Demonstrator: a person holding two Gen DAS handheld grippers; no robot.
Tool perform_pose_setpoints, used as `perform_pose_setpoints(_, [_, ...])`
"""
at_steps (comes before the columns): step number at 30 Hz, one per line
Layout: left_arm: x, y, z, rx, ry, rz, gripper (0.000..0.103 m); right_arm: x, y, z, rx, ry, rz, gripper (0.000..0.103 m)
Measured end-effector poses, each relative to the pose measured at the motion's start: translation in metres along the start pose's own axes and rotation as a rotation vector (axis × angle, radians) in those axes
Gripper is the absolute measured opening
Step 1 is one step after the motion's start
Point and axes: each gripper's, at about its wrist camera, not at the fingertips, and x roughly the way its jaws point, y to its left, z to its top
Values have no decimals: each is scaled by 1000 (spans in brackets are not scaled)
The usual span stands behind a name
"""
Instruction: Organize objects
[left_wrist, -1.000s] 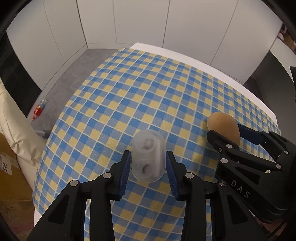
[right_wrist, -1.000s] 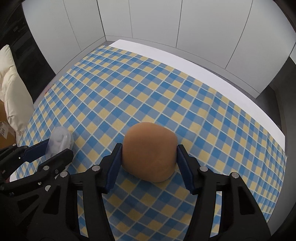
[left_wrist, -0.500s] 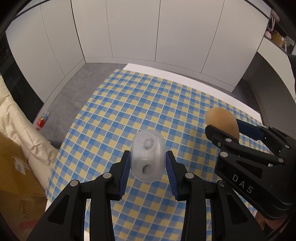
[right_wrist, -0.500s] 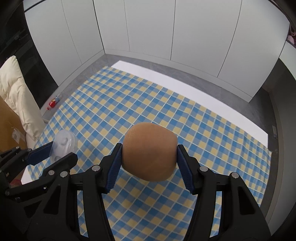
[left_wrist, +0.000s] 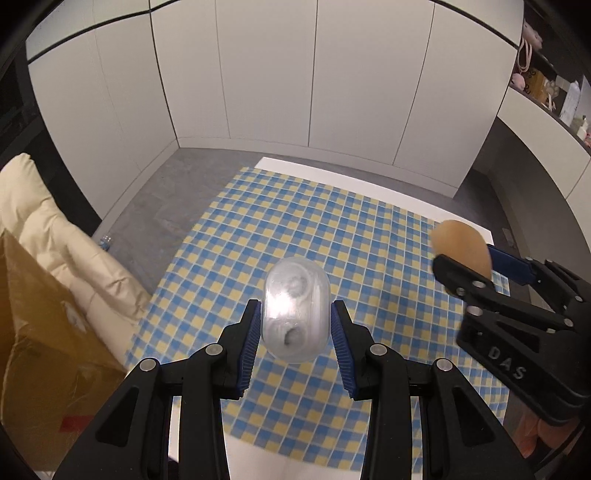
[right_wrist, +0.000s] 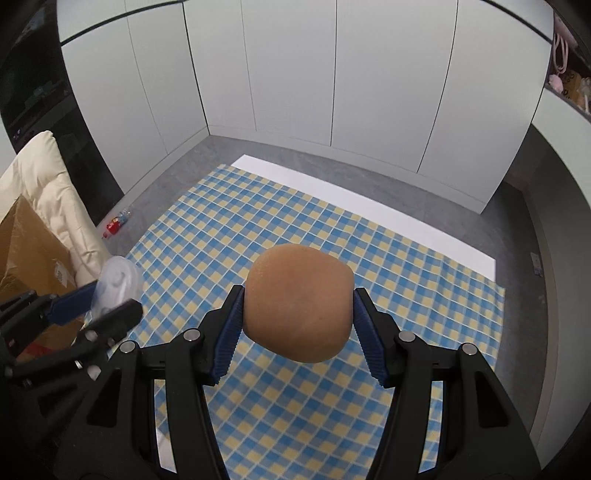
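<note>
A clear capsule (left_wrist: 296, 314) sits pinched between the blue pads of the left gripper (left_wrist: 296, 332), held in the air above the checked cloth (left_wrist: 295, 229), over its near-left part. Two round shapes show inside it. To its right, a tan rounded ball (right_wrist: 298, 302) is clamped between the pads of the right gripper (right_wrist: 298, 325), also off the cloth. The cloth covers a white table (right_wrist: 365, 201). Beyond its left edge stand a cream cushion (left_wrist: 48, 236) and a cardboard box (left_wrist: 40, 343), with a small bottle (right_wrist: 116, 223) lying on the grey floor (right_wrist: 207, 162).
</note>
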Motion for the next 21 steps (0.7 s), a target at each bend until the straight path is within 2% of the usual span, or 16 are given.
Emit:
perform_pose_setpoints(9, [-45, 21, -4, -8, -70, -5, 37, -26, 6, -5, -18, -16, 10, 60])
perform_pose_setpoints(13, [-50, 27, 5, -48, -84, -47, 37, -32, 7, -4, -17, -34, 10, 60])
perform_pose_setpoints(17, [-53, 25, 5, -17, -114, -37, 37, -31, 8, -6, -23, -30, 14, 60])
perform_pose_setpoints(21, [-55, 31, 5, -39, -115, -32, 37, -35, 2, -2, -10, -48, 9, 60])
